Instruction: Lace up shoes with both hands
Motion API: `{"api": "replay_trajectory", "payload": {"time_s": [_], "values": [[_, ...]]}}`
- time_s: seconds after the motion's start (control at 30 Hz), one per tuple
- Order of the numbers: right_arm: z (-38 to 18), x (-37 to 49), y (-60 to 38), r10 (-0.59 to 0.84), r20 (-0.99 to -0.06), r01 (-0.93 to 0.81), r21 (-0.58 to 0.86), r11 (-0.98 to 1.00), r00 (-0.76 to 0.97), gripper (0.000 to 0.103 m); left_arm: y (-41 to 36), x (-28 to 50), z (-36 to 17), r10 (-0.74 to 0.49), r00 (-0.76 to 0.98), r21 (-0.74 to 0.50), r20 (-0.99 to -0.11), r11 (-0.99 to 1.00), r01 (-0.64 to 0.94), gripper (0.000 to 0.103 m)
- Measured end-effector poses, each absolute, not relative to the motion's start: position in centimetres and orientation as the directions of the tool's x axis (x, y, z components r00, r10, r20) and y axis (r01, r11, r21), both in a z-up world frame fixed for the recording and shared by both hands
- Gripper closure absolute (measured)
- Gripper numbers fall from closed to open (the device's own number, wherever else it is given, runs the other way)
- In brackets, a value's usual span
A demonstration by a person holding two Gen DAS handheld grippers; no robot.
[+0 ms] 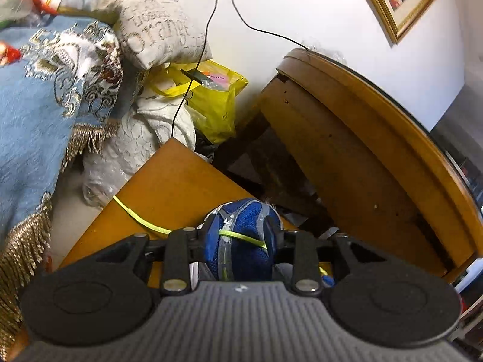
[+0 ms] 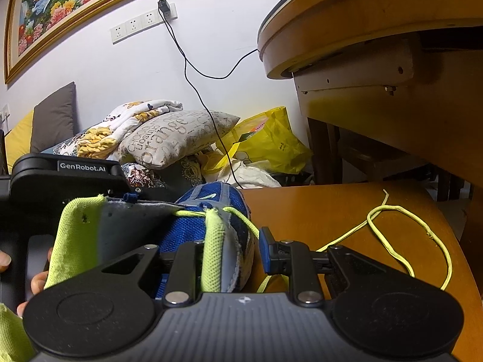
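Steadying the blue shoe (image 1: 241,217) on the low wooden table (image 1: 169,181), held the left gripper (image 1: 238,238) about its forefoot, jaws roughly half spread and seemingly pressed to both sides. Judged this a clamp to stop the shoe sliding while the lace was worked. Could not quite confirm firm contact from the left wrist view.

Had the neon yellow lace (image 1: 142,220) crossing the upper once, between the left fingers, with one tail running off leftward over the tabletop. Found the other tail looped loosely on the wood to the right of the shoe, well apart from any eyelet. Reckoned the lacing barely begun, most of the lace lying free.

Set the right gripper (image 2: 231,253) at the shoe's open collar, jaws wide, straddling the side wall and its neon mesh lining and gripping nothing. Placed its blue-padded finger (image 2: 265,250) just beside the strand leaving the eyelets, probably to pinch that strand next. Could not see the opposite finger, hidden behind the collar.

Read "GenRobot.AI" (image 2: 81,166) in pale letters on the black body of the left gripper, seen from the right wrist view. Made out "orange" among scattered words printed on the grey pillow (image 2: 175,138) by the wall. Noticed a pale curved mark on the toe, but no brand name legible. Could not decipher the small dark print on the yellow plastic bag (image 2: 271,144).
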State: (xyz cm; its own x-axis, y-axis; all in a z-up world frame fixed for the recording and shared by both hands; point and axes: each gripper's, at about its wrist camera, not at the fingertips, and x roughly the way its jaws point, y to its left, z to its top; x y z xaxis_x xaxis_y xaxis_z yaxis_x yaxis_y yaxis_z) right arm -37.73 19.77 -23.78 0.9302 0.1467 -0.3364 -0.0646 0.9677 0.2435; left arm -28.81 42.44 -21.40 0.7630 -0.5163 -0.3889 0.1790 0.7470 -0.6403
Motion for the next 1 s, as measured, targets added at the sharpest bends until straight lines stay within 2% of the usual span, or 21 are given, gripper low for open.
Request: {"api": "replay_trajectory", "payload": {"time_s": [0.17,0.3,0.57,0.77,1.0], "values": [[-23.8,-37.8,19.7,0.147,-0.337,-0.066,0.242,0.968,0.930,0.079,44.5,-28.6,-21.6,-0.594,0.719,-0.777,-0.361,0.617,0.120,0.068],[-23.8,-37.8,19.7,0.148,-0.336,-0.067,0.241,0.968,0.930,0.079,45.2,-28.6,-21.9,-0.643,0.684,-0.836,-0.346,0.542,0.085,0.067],[-23.9,-37.8,19.9,0.153,-0.335,-0.073,0.239,0.968,0.930,0.079,44.5,-28.1,-22.5,-0.676,0.659,-0.867,-0.330,0.494,0.072,0.068],[-23.9,-38.0,20.4,0.147,-0.332,-0.071,0.230,0.971,0.932,0.079,44.9,-27.3,-23.2,-0.699,0.636,-0.907,-0.328,0.421,-0.005,0.068],[-23.9,-38.3,20.9,0.116,-0.329,-0.042,0.225,0.973,0.937,0.079,45.1,-25.8,-25.4,-0.744,0.614,-0.961,-0.264,0.255,-0.104,0.068]]}}
